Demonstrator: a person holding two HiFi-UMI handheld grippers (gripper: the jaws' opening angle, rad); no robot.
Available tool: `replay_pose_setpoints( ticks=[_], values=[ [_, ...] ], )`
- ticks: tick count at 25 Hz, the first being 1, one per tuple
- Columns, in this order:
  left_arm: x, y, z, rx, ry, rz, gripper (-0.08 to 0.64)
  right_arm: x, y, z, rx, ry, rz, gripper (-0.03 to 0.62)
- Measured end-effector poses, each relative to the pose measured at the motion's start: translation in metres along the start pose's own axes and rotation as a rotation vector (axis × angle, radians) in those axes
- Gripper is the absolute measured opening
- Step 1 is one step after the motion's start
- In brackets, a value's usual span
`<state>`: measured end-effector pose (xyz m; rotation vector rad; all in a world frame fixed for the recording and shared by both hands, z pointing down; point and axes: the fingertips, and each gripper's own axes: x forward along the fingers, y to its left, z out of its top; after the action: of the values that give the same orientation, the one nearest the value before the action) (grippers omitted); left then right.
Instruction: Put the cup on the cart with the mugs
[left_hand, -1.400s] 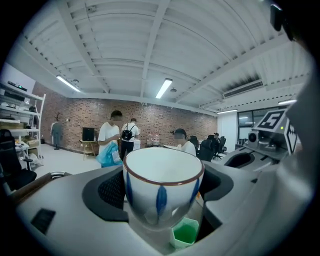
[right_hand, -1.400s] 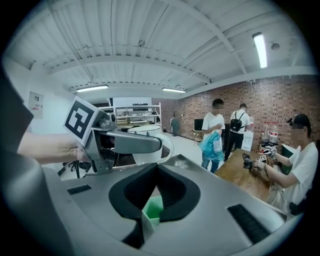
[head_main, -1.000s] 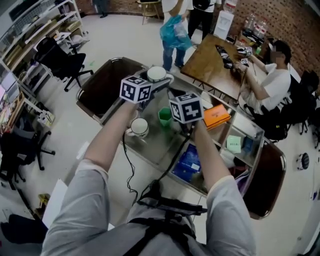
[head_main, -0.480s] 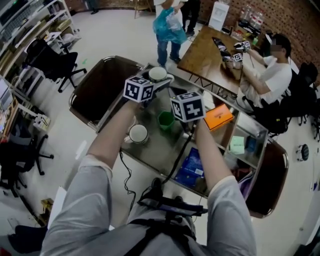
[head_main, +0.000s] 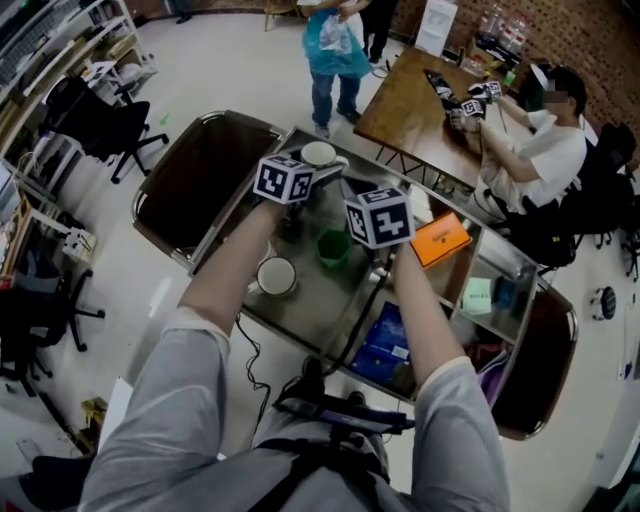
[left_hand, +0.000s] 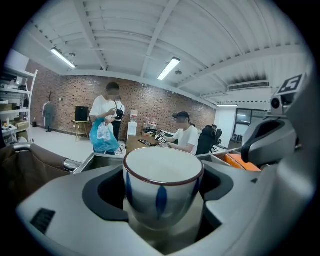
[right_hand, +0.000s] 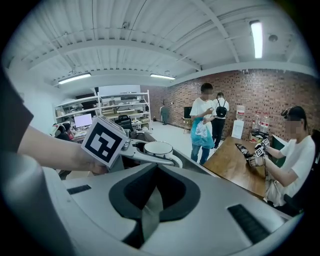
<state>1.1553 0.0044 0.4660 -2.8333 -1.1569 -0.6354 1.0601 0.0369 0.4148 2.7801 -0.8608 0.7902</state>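
A white cup (left_hand: 162, 187) with blue strokes and a brown rim sits upright between the jaws of my left gripper (left_hand: 162, 205), which is shut on it. In the head view the cup (head_main: 318, 153) hangs over the far edge of the steel cart (head_main: 305, 300). On the cart stand a white mug (head_main: 276, 275) and a green cup (head_main: 333, 248). My right gripper (right_hand: 151, 202) is shut with nothing in it. Its marker cube (head_main: 380, 215) hovers just right of the green cup. In the right gripper view the cup (right_hand: 157, 148) shows ahead to the left.
An orange box (head_main: 440, 240) and a blue packet (head_main: 385, 340) lie in the cart's right part. Dark brown bins (head_main: 205, 165) hang at both cart ends. Behind are a wooden table (head_main: 415, 105) with a seated person (head_main: 545, 165), a standing person (head_main: 330, 50) and an office chair (head_main: 100, 115).
Both grippers have sunk a little toward the cart top, the left one still carrying the cup. The jaws look unchanged.
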Motion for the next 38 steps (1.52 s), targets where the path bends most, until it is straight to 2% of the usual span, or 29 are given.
replay_pose_setpoints(
  ticks=[12,22,26,28,38],
  values=[
    [0.018,0.008,-0.031,-0.016,0.098,0.019,0.413,0.008,-0.001,-0.007,-0.014,0.016,0.017,0.006],
    [0.018,0.007,-0.033,-0.027,0.106,0.022,0.416,0.004,0.000,-0.005,-0.010,0.009,0.030,0.006],
    [0.018,0.001,-0.035,-0.002,0.134,0.010,0.483,0.004,0.002,-0.005,0.009,0.003,0.048,0.006],
    [0.018,-0.001,-0.035,-0.002,0.145,0.010,0.485,0.003,0.003,-0.005,0.011,0.002,0.052,0.006],
    [0.000,-0.004,-0.027,0.022,0.152,0.066,0.485,-0.015,0.007,0.000,0.022,-0.019,0.069,0.006]
  ],
)
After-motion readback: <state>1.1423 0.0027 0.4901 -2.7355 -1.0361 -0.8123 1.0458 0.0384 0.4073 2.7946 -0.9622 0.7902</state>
